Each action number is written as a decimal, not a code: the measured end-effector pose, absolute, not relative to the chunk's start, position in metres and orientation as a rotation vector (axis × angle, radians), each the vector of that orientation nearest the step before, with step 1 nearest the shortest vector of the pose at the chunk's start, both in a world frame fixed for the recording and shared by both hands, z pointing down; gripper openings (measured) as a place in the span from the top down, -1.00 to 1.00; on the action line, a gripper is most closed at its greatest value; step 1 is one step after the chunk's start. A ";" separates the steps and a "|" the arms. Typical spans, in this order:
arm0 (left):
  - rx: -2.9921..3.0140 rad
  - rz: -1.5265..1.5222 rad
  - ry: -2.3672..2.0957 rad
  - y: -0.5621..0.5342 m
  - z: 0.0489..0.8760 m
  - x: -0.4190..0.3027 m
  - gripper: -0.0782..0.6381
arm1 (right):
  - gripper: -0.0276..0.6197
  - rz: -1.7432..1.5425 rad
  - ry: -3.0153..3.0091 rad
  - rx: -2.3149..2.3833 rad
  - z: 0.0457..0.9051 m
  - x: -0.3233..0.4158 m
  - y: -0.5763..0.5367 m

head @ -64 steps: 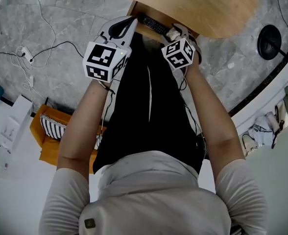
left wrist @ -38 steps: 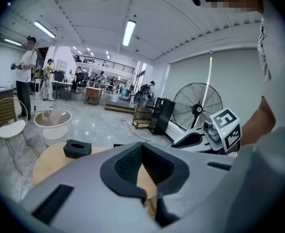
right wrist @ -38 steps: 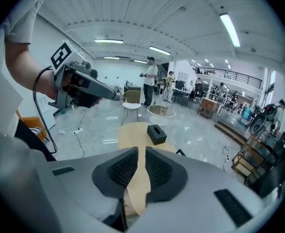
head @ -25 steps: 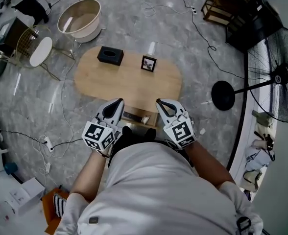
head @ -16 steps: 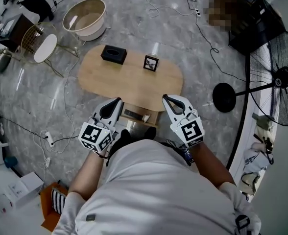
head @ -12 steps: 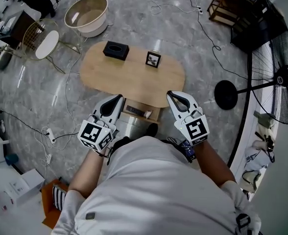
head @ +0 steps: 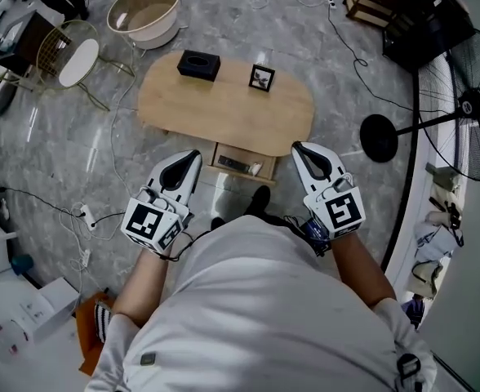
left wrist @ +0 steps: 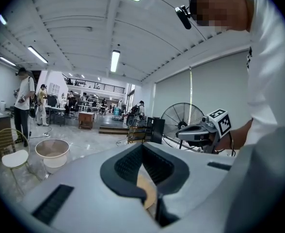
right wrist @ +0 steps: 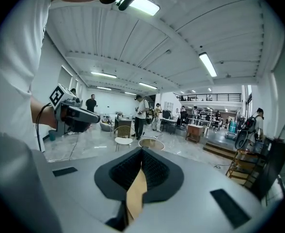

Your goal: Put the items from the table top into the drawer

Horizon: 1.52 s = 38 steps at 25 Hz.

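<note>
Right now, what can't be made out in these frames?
Drawer contents: head view, too small to name; rear hidden under the table top.
Picture frame image: head view, too small.
Black tissue box: missing from both gripper views, whose lower halves their own jaws fill.

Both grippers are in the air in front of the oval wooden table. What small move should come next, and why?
Probably reach the right gripper toward the small black-framed picture and open its jaws, which are together on nothing. The picture and the black rectangular box stand on the oval wooden table; the drawer is already open.
</note>
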<state>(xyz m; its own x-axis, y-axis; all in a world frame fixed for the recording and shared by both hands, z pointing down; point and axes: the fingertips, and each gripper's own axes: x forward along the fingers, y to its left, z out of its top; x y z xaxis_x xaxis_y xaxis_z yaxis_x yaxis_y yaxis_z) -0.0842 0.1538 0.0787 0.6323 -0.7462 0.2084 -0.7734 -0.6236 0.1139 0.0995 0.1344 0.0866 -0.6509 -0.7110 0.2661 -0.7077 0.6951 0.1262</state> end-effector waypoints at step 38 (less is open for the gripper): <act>2.814 0.058 -1.176 0.333 0.035 -0.176 0.76 | 0.83 -0.187 -2.609 1.315 0.032 0.005 0.347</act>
